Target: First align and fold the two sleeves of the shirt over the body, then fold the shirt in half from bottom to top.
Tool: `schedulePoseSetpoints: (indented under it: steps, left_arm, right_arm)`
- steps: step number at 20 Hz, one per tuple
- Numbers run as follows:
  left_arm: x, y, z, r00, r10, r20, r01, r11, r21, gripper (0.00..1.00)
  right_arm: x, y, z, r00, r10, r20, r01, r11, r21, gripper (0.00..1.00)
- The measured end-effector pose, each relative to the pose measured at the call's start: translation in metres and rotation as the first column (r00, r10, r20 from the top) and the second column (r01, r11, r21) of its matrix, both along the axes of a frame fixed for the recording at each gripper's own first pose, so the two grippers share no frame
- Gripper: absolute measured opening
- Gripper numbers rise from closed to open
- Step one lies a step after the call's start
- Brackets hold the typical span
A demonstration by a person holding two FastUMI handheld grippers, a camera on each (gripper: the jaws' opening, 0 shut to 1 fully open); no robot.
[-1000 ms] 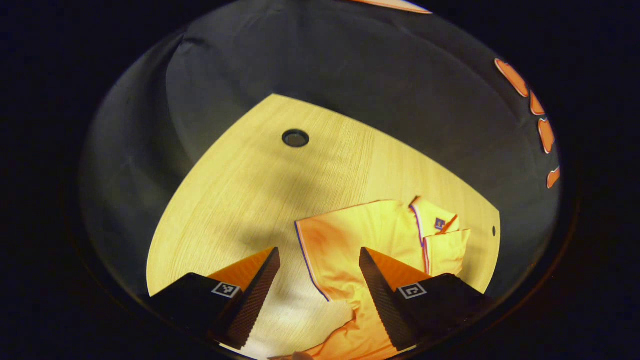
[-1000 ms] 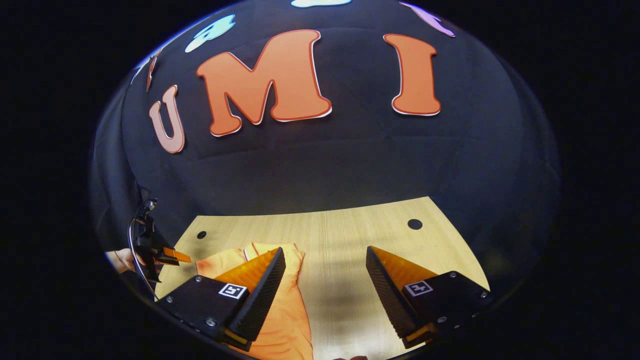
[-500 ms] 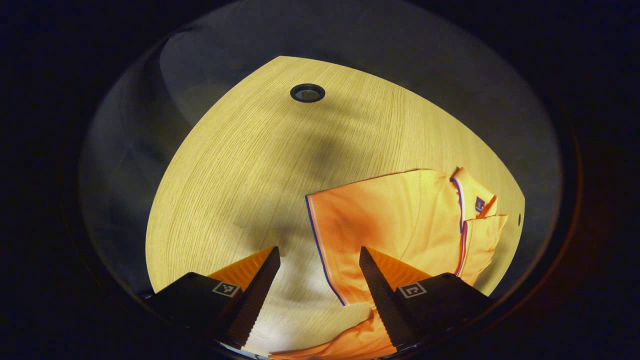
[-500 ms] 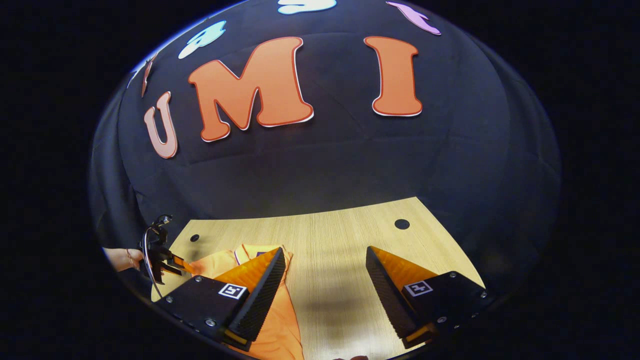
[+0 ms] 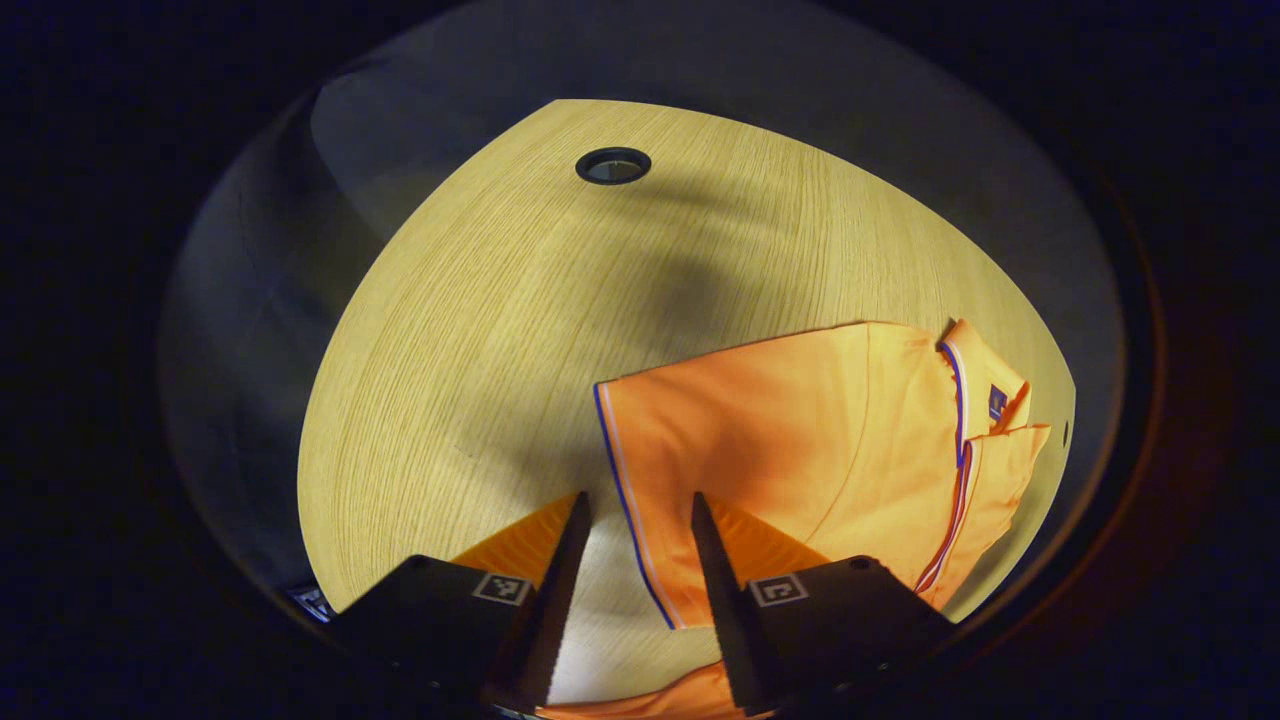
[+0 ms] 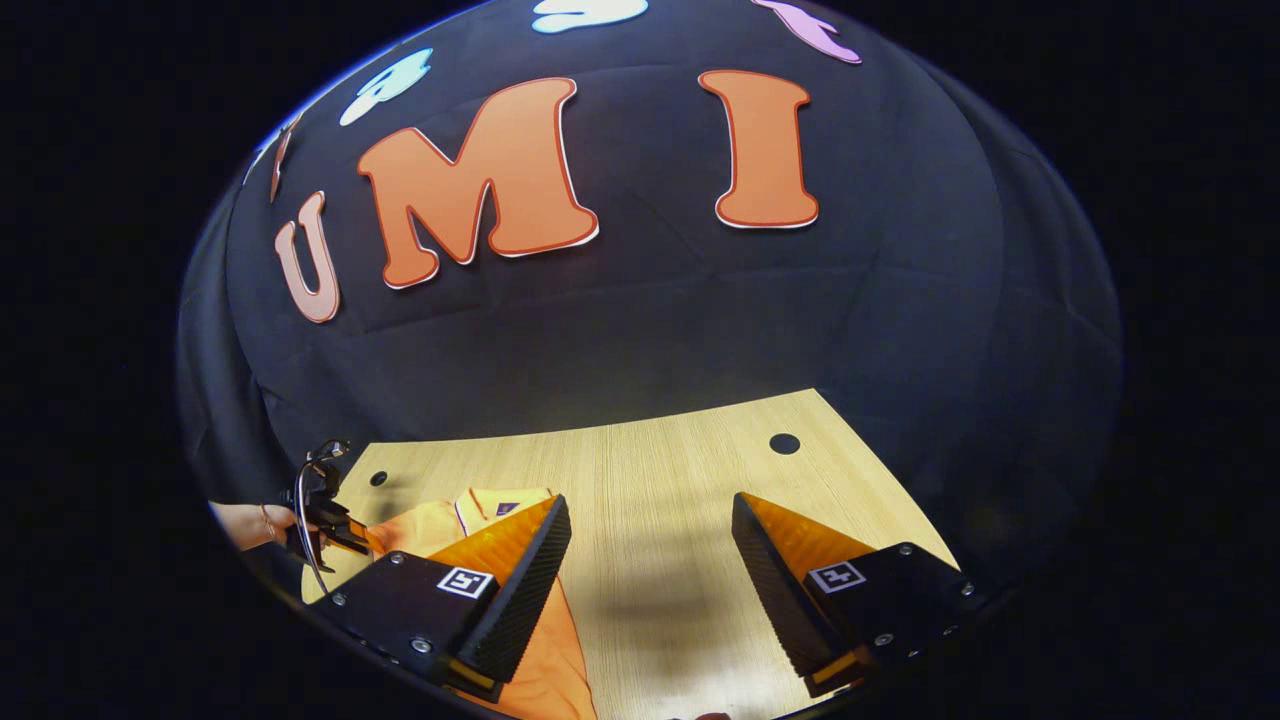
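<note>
Down at the bottom centre of the left gripper view, the left claw stands partly open with the sleeve hem of the orange shirt running between its fingers, gripping nothing. The shirt lies flat on the tabletop, its collar at the right. The right gripper view shows the right claw wide open and empty above bare wood, shirt at lower left.

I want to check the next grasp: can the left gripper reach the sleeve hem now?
Probably yes. The left gripper is open, the sleeve hem lies flat on the table between its fingers, and nothing covers it.
</note>
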State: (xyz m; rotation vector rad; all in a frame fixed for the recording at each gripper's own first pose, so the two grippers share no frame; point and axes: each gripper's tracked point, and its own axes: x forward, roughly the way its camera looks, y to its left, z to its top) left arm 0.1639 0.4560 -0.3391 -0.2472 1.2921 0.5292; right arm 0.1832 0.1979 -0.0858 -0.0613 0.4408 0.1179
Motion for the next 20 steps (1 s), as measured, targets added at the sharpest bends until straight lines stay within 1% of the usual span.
schedulePoseSetpoints:
  steps: [2, 3, 4, 6, 8, 10, 12, 14, 17, 20]
  left_arm:
    - [0.002, -0.007, 0.003, 0.999, -0.049, 0.008, 0.049, 0.998, -0.034, 0.36]
    - [0.003, -0.010, 0.002, 0.998, -0.055, 0.013, 0.055, 0.997, -0.052, 0.14]
    - [0.004, -0.011, 0.003, 0.998, -0.054, 0.027, 0.055, 0.997, -0.056, 0.09]
    - [0.006, -0.001, 0.014, 0.995, -0.082, 0.053, 0.082, 0.997, 0.004, 0.09]
    - [0.016, -0.004, 0.036, 0.985, -0.146, 0.088, 0.143, 0.989, 0.042, 0.09]
    - [0.021, -0.013, 0.055, 0.969, -0.229, 0.088, 0.222, 0.972, 0.081, 0.09]
    - [0.028, -0.027, 0.072, 0.952, -0.291, 0.098, 0.280, 0.954, 0.111, 0.08]
    - [0.035, -0.052, 0.083, 0.933, -0.339, 0.124, 0.326, 0.939, 0.110, 0.09]
    - [0.037, -0.089, 0.091, 0.904, -0.406, 0.130, 0.397, 0.913, 0.095, 0.09]
    - [0.044, -0.121, 0.100, 0.881, -0.449, 0.150, 0.442, 0.893, 0.080, 0.09]
  right_arm:
    - [-0.002, 0.001, -0.002, 1.000, 0.001, -0.008, -0.001, 1.000, 0.001, 0.99]
    - [-0.002, 0.000, -0.002, 1.000, -0.001, -0.004, 0.001, 1.000, -0.004, 0.99]
    - [-0.002, -0.001, -0.001, 1.000, -0.005, -0.002, 0.005, 1.000, -0.011, 0.99]
    - [-0.003, -0.003, 0.002, 1.000, -0.011, 0.016, 0.011, 1.000, -0.015, 0.99]
    - [-0.005, -0.002, 0.003, 1.000, -0.013, 0.020, 0.013, 1.000, -0.007, 0.99]
    - [-0.007, 0.002, 0.006, 1.000, -0.009, 0.020, 0.008, 1.000, 0.008, 0.99]
    - [-0.007, 0.002, 0.008, 0.999, -0.010, 0.030, 0.009, 1.000, 0.011, 0.99]
    - [-0.009, 0.002, 0.011, 0.999, -0.013, 0.041, 0.013, 1.000, 0.007, 0.99]
    - [-0.014, 0.004, 0.014, 0.999, -0.006, 0.043, 0.005, 1.000, 0.017, 0.99]
    - [-0.018, 0.002, 0.016, 0.999, -0.003, 0.048, 0.003, 1.000, 0.016, 0.99]
